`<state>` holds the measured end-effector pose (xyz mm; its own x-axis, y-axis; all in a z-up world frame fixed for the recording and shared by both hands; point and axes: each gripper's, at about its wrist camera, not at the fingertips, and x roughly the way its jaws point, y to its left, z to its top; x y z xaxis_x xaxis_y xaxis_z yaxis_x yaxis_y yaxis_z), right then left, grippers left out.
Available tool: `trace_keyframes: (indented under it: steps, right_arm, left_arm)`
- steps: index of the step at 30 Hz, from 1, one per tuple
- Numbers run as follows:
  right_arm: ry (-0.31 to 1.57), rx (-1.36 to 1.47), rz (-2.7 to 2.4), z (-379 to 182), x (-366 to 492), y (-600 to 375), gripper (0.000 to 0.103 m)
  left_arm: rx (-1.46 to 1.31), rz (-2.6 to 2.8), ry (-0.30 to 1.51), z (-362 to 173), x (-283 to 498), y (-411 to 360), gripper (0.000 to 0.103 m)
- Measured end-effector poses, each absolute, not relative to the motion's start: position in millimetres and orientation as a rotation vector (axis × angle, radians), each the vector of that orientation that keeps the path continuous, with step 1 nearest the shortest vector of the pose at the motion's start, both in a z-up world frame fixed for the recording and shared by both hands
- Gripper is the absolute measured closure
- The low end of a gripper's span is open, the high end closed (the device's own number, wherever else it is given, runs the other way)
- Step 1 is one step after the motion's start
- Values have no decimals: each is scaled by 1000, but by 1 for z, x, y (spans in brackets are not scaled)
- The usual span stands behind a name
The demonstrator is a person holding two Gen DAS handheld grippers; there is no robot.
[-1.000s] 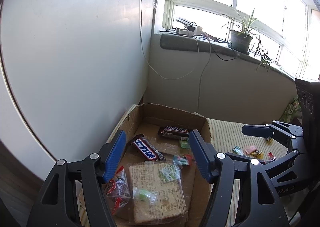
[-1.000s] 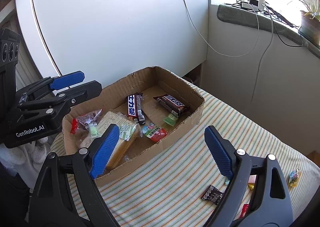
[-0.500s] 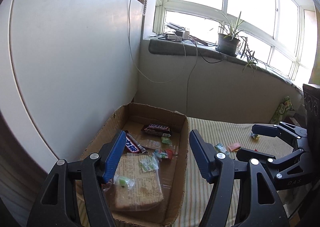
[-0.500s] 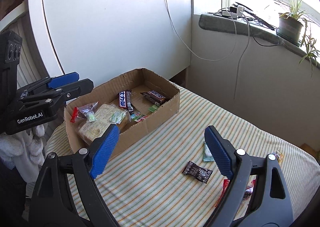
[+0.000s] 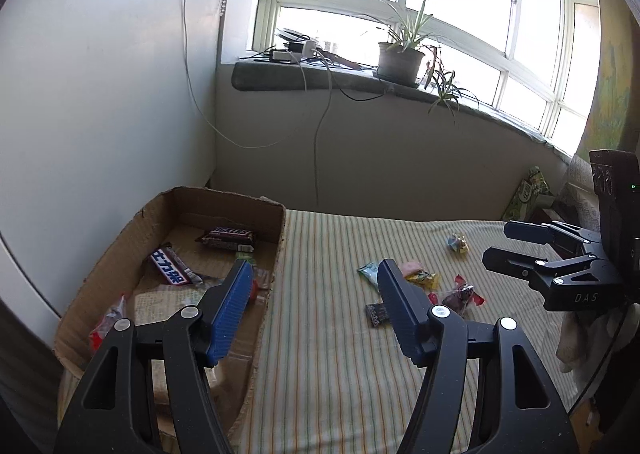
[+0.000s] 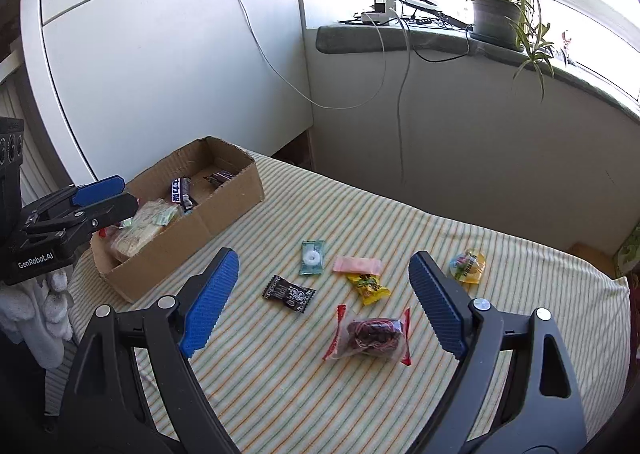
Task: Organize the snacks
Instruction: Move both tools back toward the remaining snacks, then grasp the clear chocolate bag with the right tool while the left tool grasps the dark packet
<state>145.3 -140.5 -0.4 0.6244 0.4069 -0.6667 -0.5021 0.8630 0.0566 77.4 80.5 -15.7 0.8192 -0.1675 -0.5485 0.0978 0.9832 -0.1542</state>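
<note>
A cardboard box (image 6: 192, 238) sits at the left of the striped cloth (image 6: 400, 406). It holds a Snickers bar (image 5: 228, 236), a blue-and-white bar (image 5: 171, 271) and a wrapped bread block (image 6: 140, 232). On the cloth lie loose snacks: a green mint candy (image 6: 312, 257), a pink packet (image 6: 357, 265), a yellow packet (image 6: 367, 286), a black packet (image 6: 289, 292), a clear red-ended bag (image 6: 372, 334) and a yellow candy (image 6: 466, 266). My right gripper (image 6: 323, 256) hangs open above them. My left gripper (image 5: 315, 268), jaws closing slightly with nothing between them, hovers by the box's right wall.
A white cabinet (image 6: 160, 73) stands behind the box. The window sill carries a potted plant (image 6: 496, 15) and a charger, with cables hanging down the wall. A green carton (image 5: 528, 191) lies past the cloth's far right corner. The cloth drops off at the right edge.
Both grippers have swung right, away from the box and over the cloth. The loose snacks have come into view between the right fingers. Nothing was taken hold of.
</note>
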Motion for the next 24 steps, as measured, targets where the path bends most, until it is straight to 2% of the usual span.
trace_keyframes:
  steps: [5,24]
  right_arm:
    - [775,-138,499,-19,148,-164,14]
    - [908,-200,481,-90,160,-164,14]
  left_arm:
    - [-133,-210,648,-31,90,57,45]
    - [-72,-297,868,-98,146,-10,45]
